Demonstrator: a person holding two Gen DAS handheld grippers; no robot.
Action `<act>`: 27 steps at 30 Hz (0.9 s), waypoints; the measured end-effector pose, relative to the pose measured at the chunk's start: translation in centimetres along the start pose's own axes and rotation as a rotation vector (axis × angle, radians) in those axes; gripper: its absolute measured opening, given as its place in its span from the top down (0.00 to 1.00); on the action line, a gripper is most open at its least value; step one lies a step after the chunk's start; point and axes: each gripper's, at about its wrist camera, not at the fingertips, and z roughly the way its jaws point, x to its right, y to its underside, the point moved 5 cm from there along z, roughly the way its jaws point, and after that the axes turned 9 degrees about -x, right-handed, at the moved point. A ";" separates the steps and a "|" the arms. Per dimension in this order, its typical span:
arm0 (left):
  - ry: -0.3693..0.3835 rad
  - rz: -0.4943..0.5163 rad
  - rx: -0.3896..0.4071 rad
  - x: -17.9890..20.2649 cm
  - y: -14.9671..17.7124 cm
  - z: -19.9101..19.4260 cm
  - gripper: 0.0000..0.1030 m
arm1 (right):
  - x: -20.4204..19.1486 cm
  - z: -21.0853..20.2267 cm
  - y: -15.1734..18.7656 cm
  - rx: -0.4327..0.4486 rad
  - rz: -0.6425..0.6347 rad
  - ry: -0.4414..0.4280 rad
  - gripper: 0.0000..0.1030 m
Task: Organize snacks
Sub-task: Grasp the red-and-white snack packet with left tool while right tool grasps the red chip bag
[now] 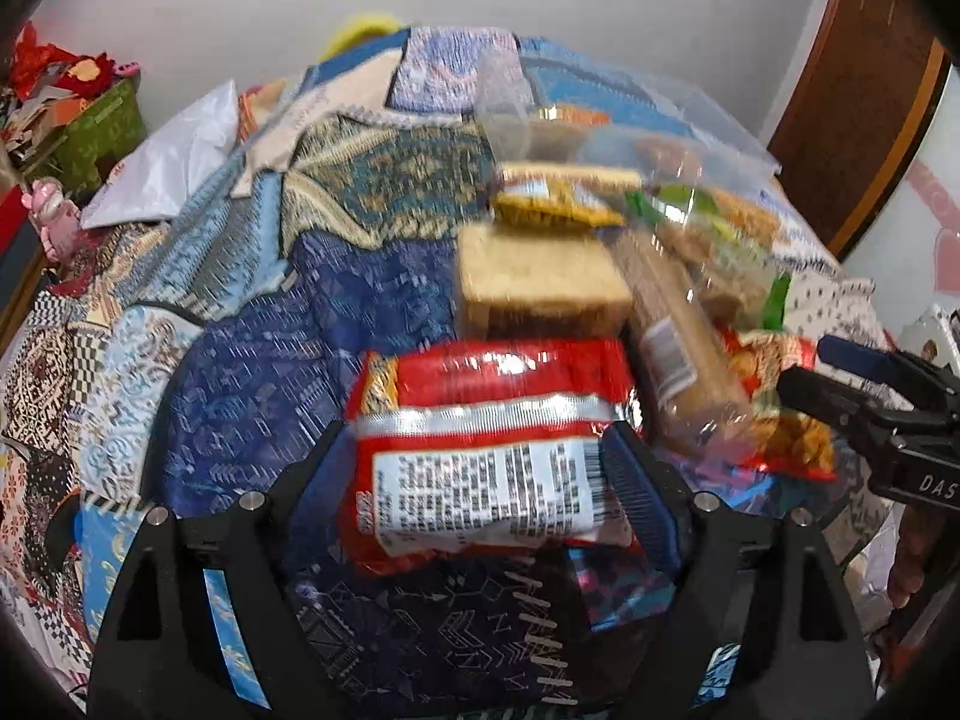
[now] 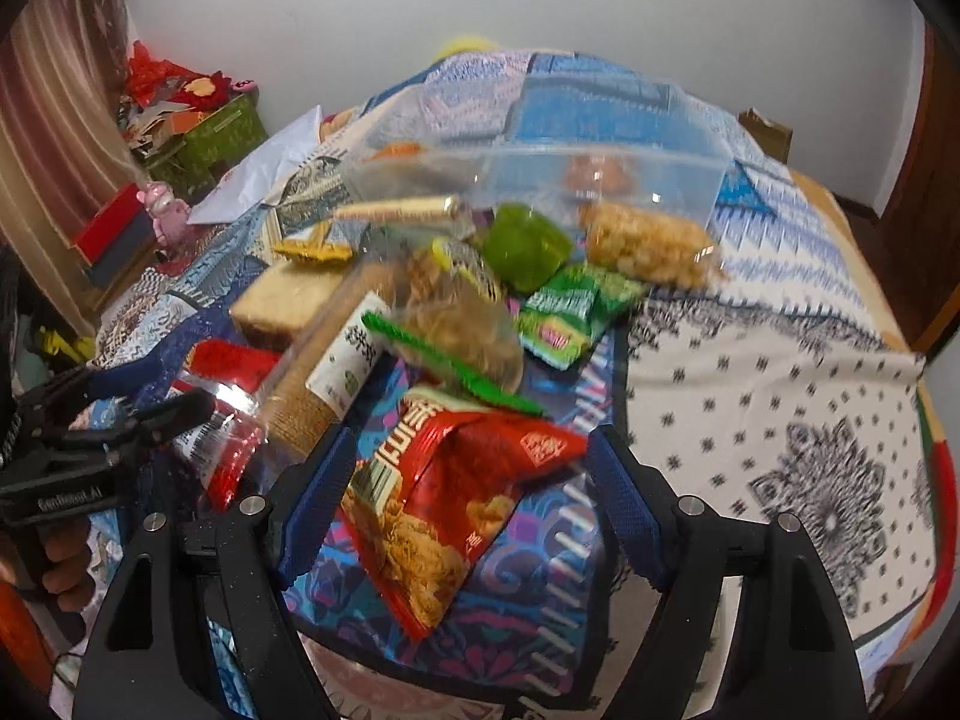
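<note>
Two grippers hover over a snack pile on a patterned quilt (image 2: 780, 360). My left gripper (image 1: 480, 450) has its jaws spread wide around a red packet with a white label (image 1: 480, 462), not yet squeezing. My right gripper (image 2: 468, 450) is equally wide around a red crisp bag (image 2: 456, 480). A clear plastic tub (image 2: 540, 144) sits at twelve o'clock. I judge closing gently on each bag's middle avoids crushing.
</note>
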 end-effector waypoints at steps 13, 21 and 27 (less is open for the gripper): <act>0.055 -0.028 0.006 0.0 -0.6 2.6 0.00 | 0.1 1.9 0.3 -0.047 0.030 -0.065 0.19; 0.031 -0.014 0.028 0.0 -0.5 2.2 0.17 | -0.2 1.5 0.2 -0.038 0.018 -0.070 0.35; 0.045 -0.001 0.040 -0.4 0.3 1.1 0.25 | 0.7 0.7 0.4 -0.017 0.037 -0.082 0.51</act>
